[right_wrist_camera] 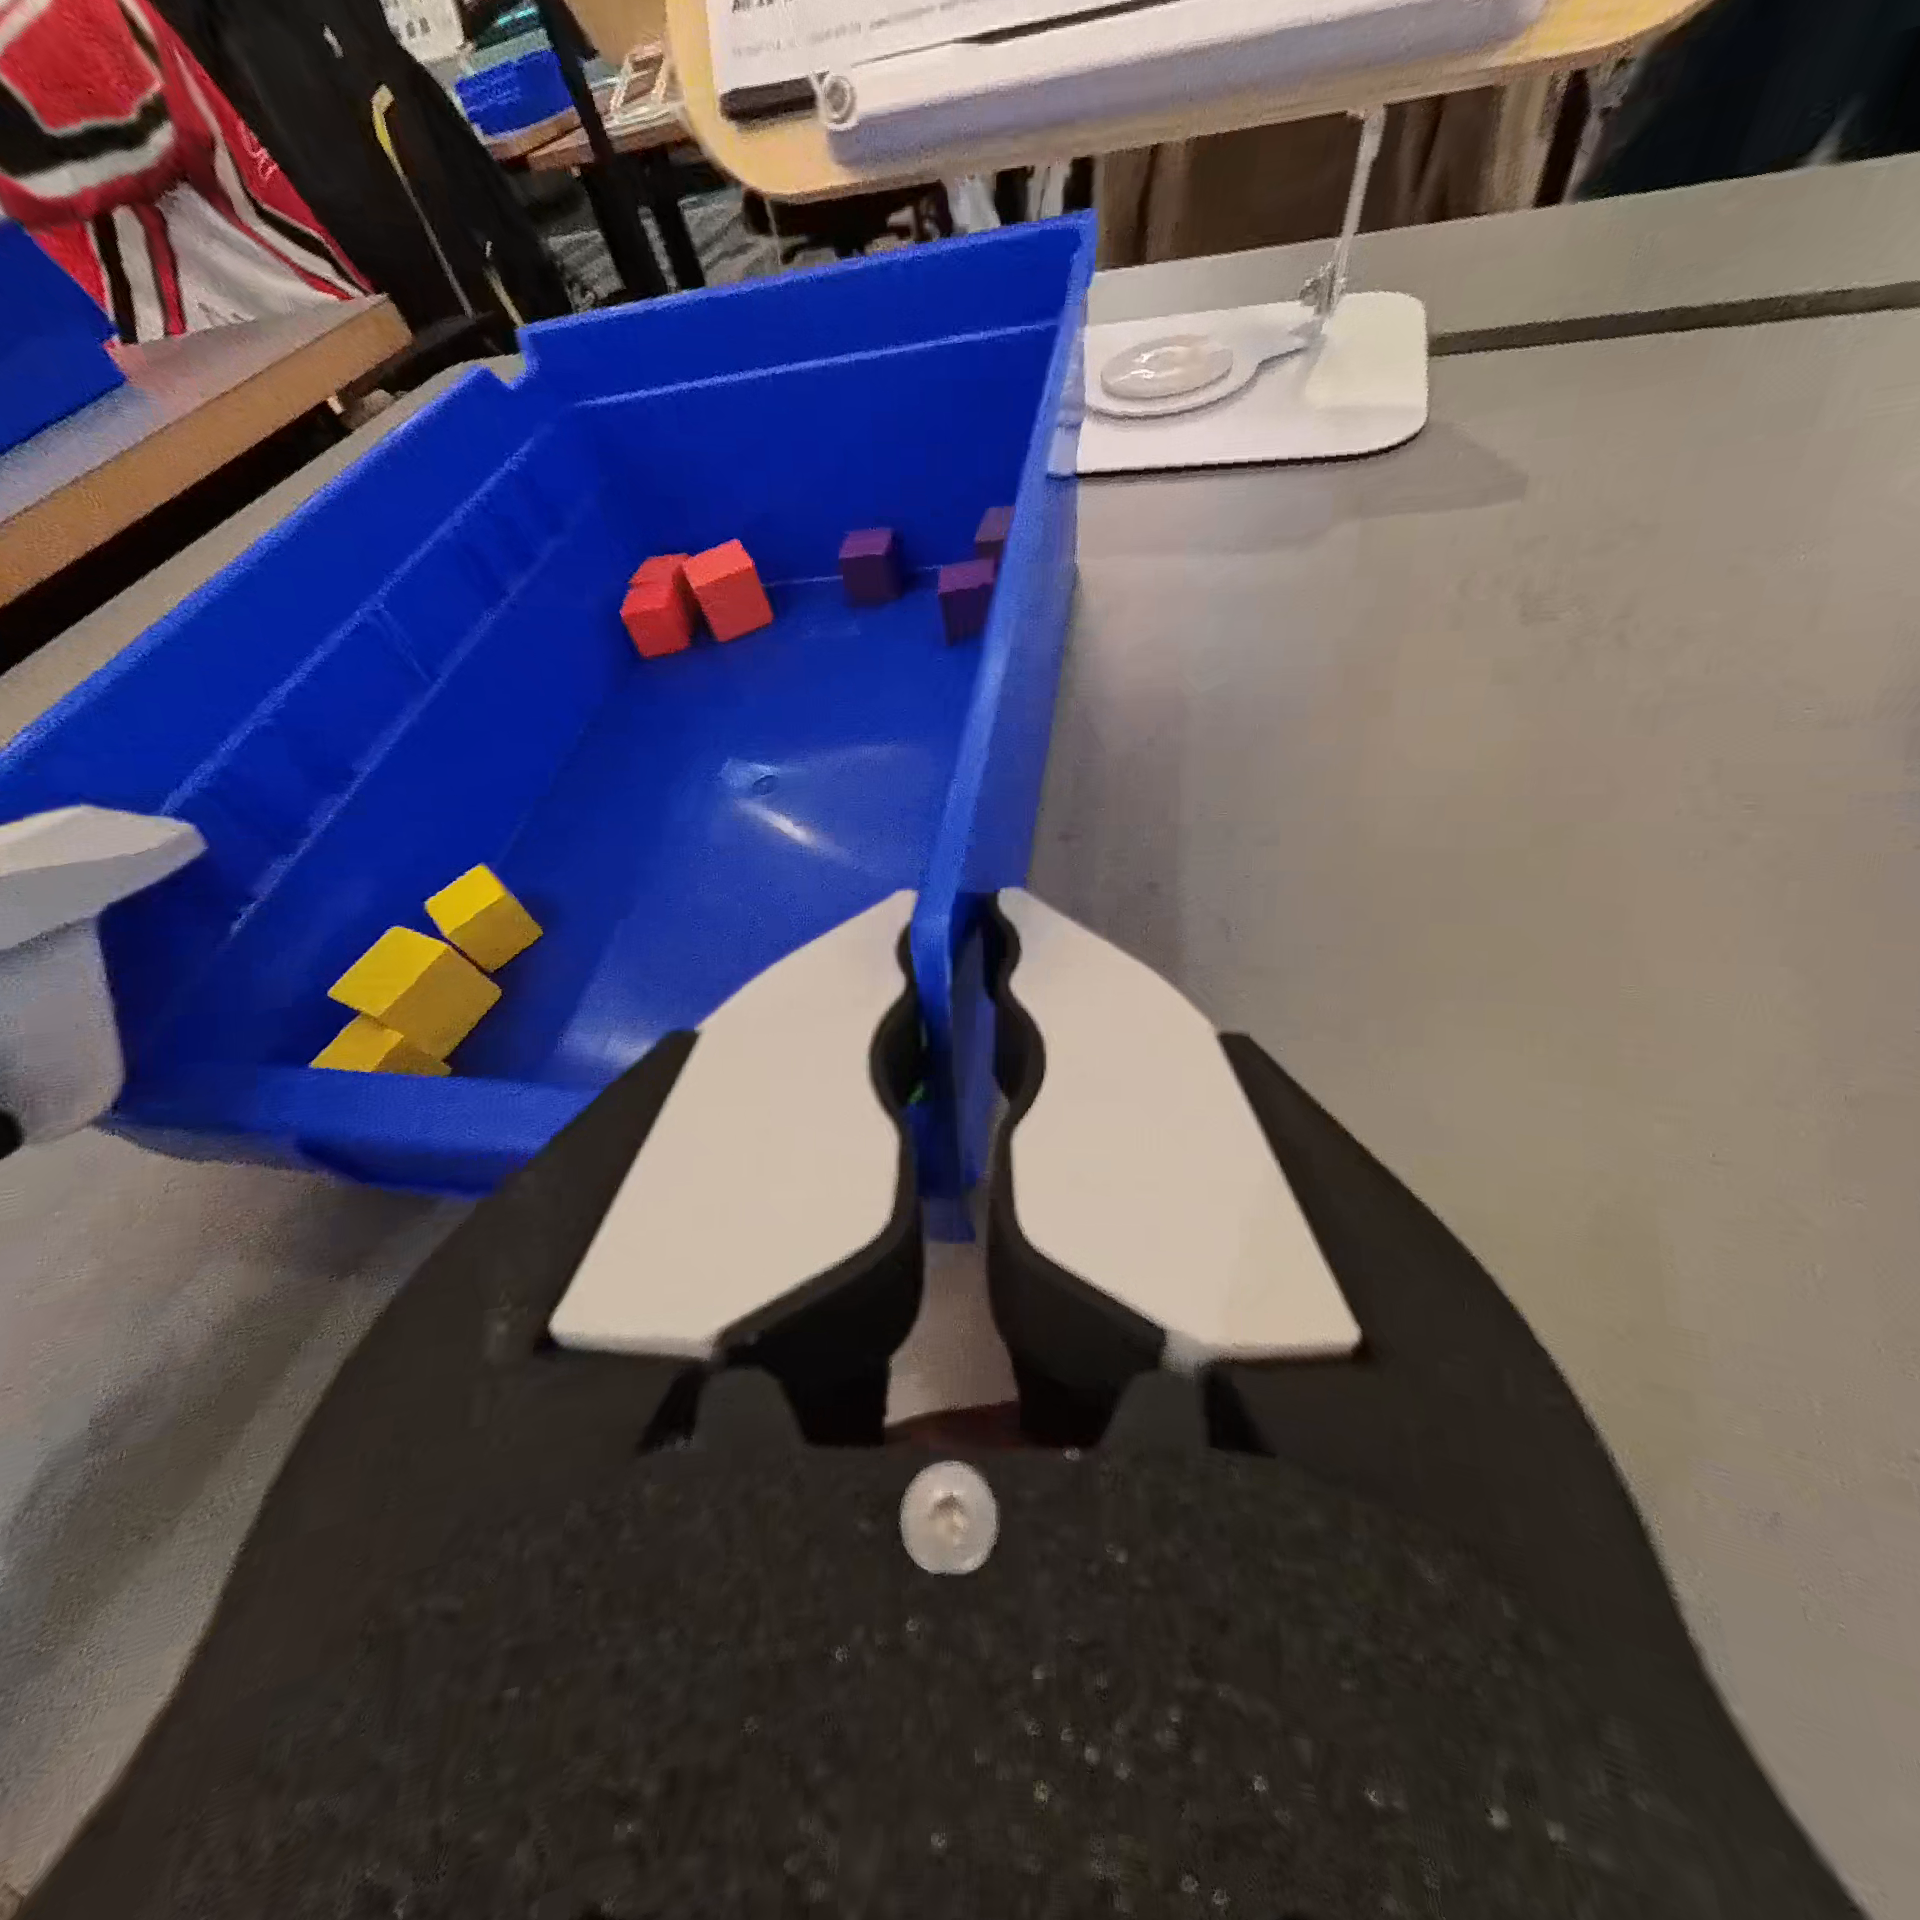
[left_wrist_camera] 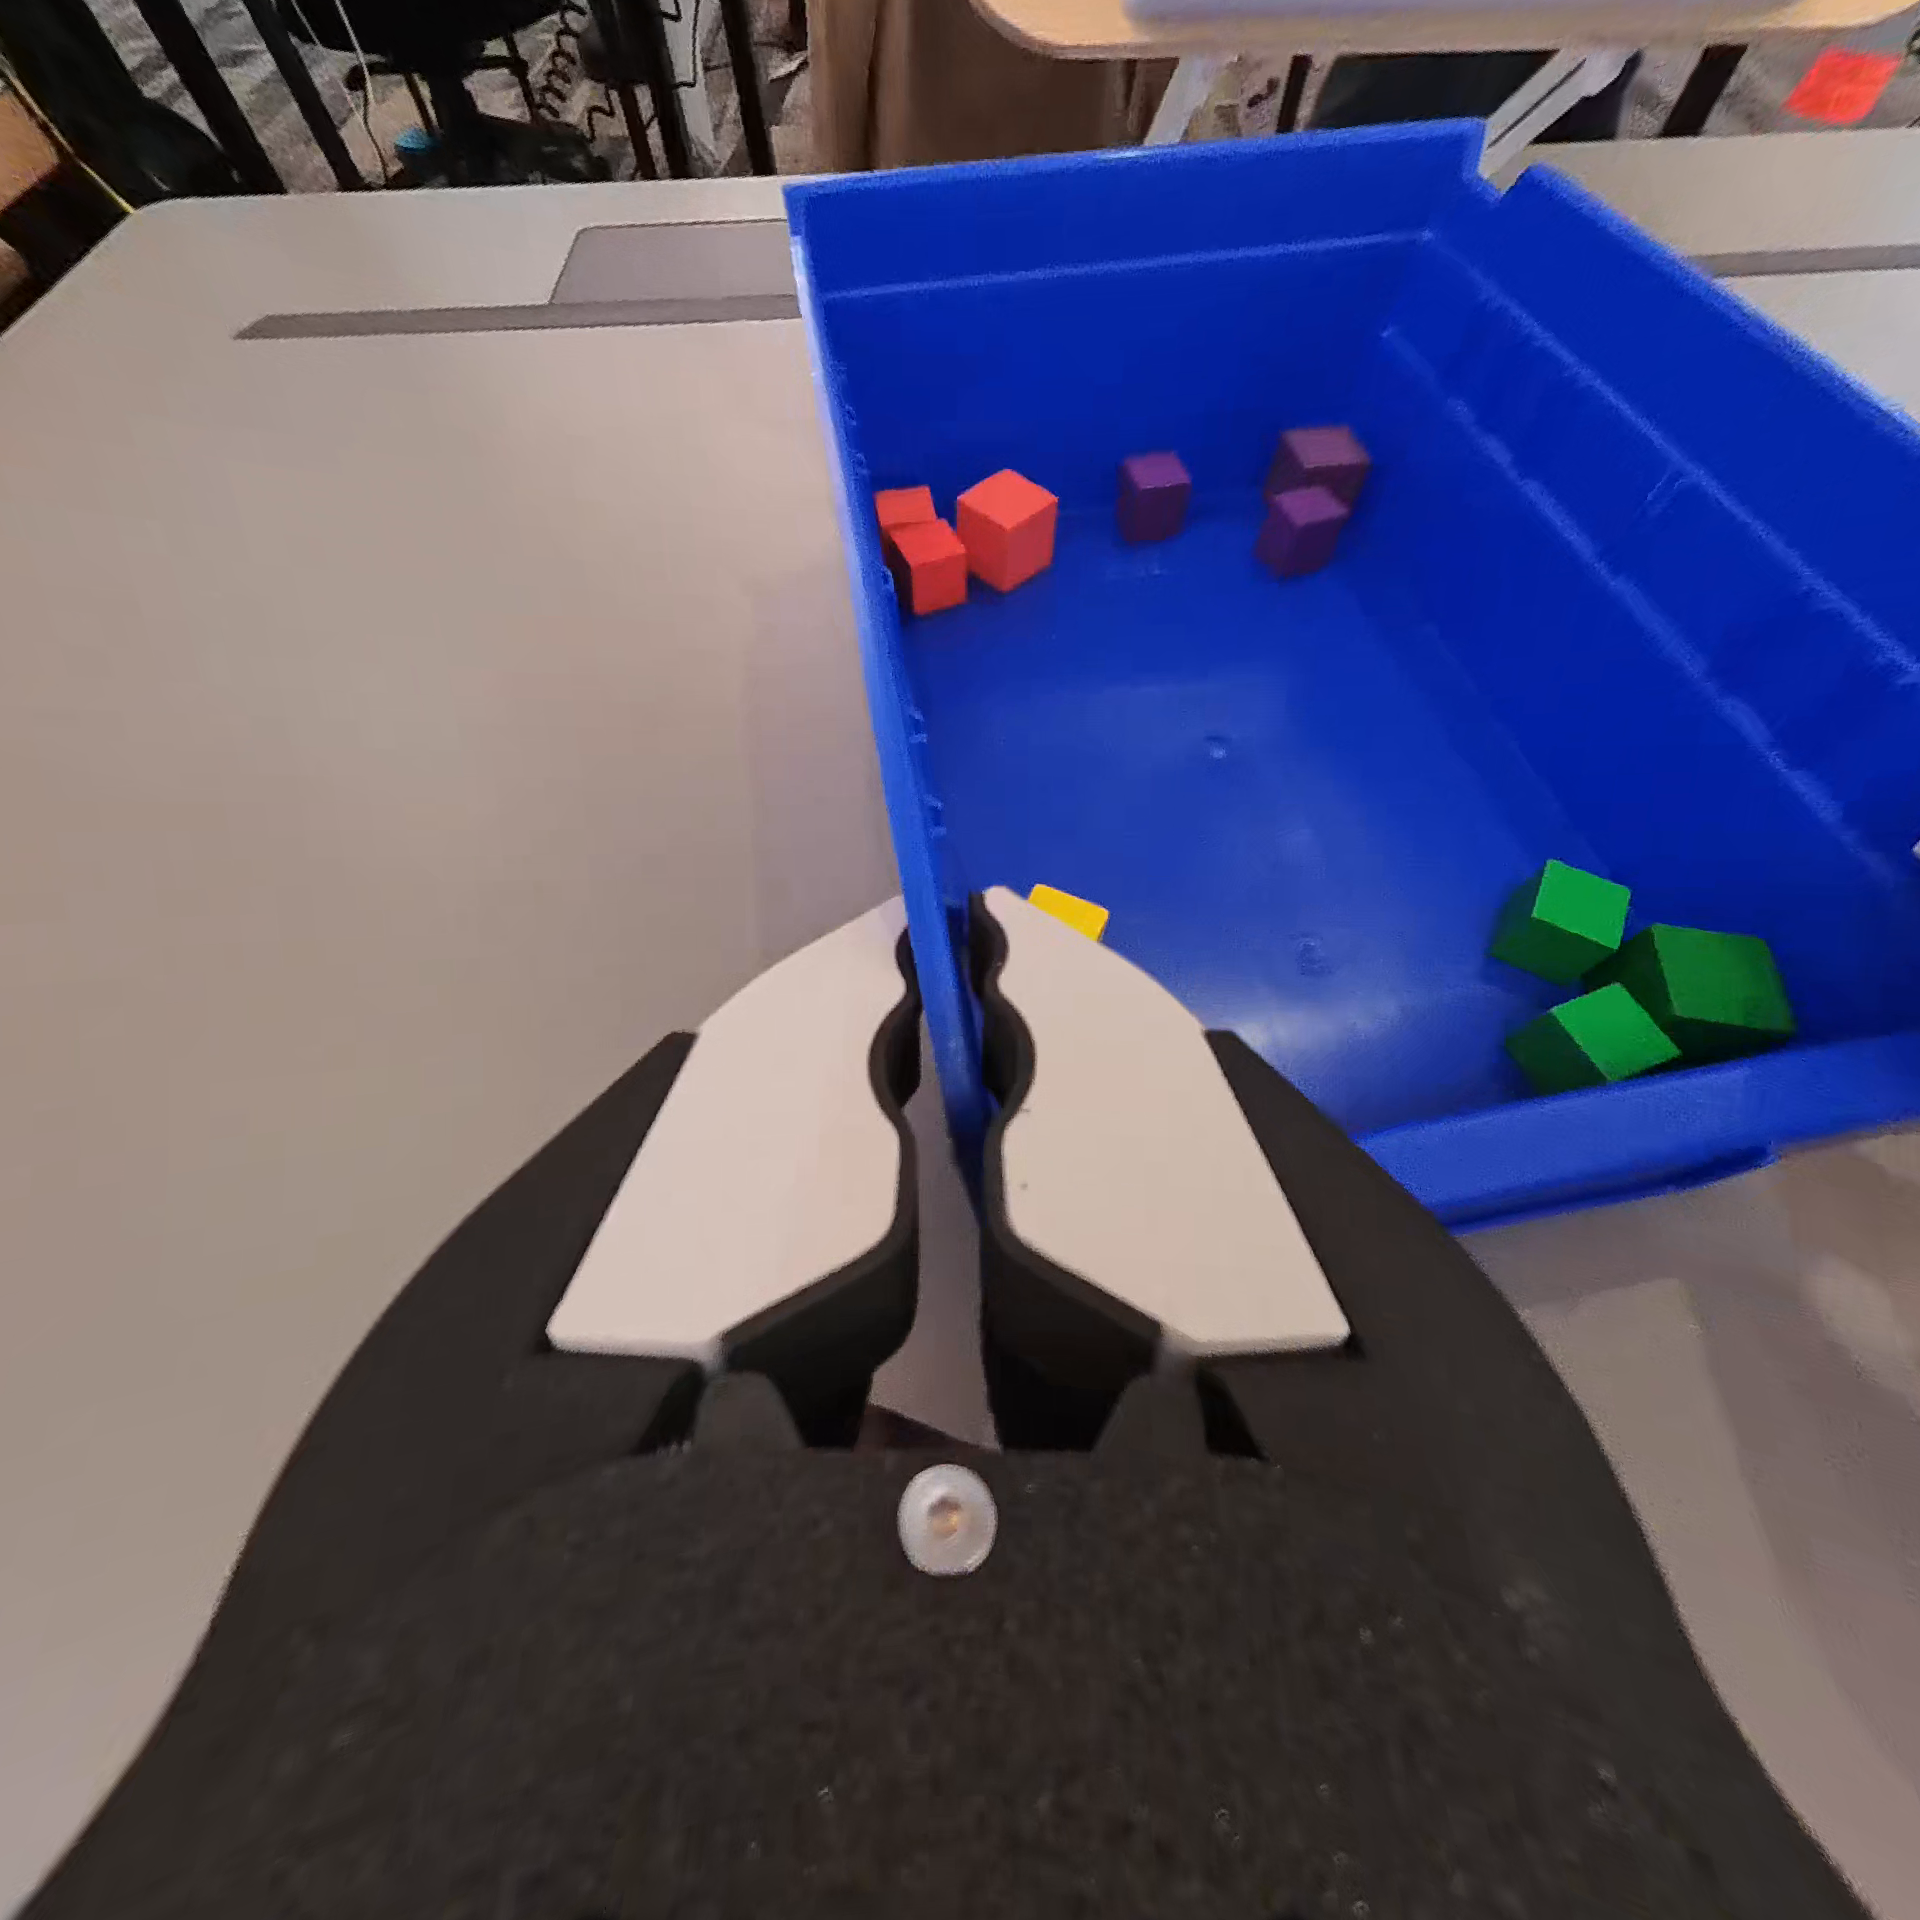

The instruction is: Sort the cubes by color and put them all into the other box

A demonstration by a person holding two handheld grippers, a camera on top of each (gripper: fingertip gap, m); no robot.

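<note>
Both grippers clamped on opposite side walls of the blue box [left_wrist_camera: 1143, 364], near its front corners: left gripper [left_wrist_camera: 943, 935] on the left wall, right gripper [right_wrist_camera: 956, 925] on the right wall. Box on the grey bench [left_wrist_camera: 416, 623], cubes inside in colour groups — red [left_wrist_camera: 1006, 528] and purple [left_wrist_camera: 1153, 497] at the far end.

To be handled level and with matched motion of both sides — uneven lift likely to slide cubes and mix groups; grip kept firm on the thin walls.

Left view only: green cubes [left_wrist_camera: 1694, 987] at the near right corner. Right view only: full yellow group [right_wrist_camera: 416, 982] near left, left gripper's fingertip [right_wrist_camera: 94, 847], white stand [right_wrist_camera: 1247, 384] behind the box.
</note>
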